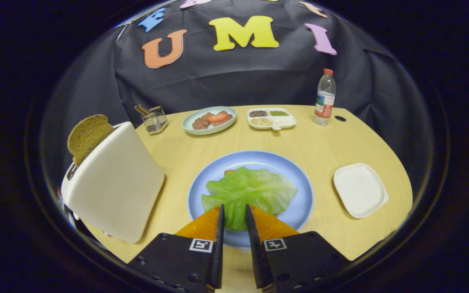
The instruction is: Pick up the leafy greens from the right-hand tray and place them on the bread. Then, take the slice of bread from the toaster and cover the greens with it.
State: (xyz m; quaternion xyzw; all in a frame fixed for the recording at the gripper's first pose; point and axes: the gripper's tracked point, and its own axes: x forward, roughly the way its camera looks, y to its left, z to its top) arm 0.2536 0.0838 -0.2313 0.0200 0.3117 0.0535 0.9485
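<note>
Your work surface is a light wooden table (320, 150) set against black cloth. Your gripper (233, 209) hovers at the near rim of the blue plate (299, 203), fingers (220, 228) slightly apart with a narrow gap, clamped on nothing. The leafy greens (250, 189) lie spread on the plate, their near edge showing between your fingertips and the rest just ahead of them. You cannot see the bread under the greens, except perhaps a small orange edge at their far side. To the left of the fingers stands the white toaster (116, 187), with a brown slice of bread (87, 136) upright in its slot. To the right sits the white tray (360, 189). Well beyond the plate are a food plate (209, 120), a divided dish (272, 118), a water bottle (325, 97) and a wire holder (154, 119).
</note>
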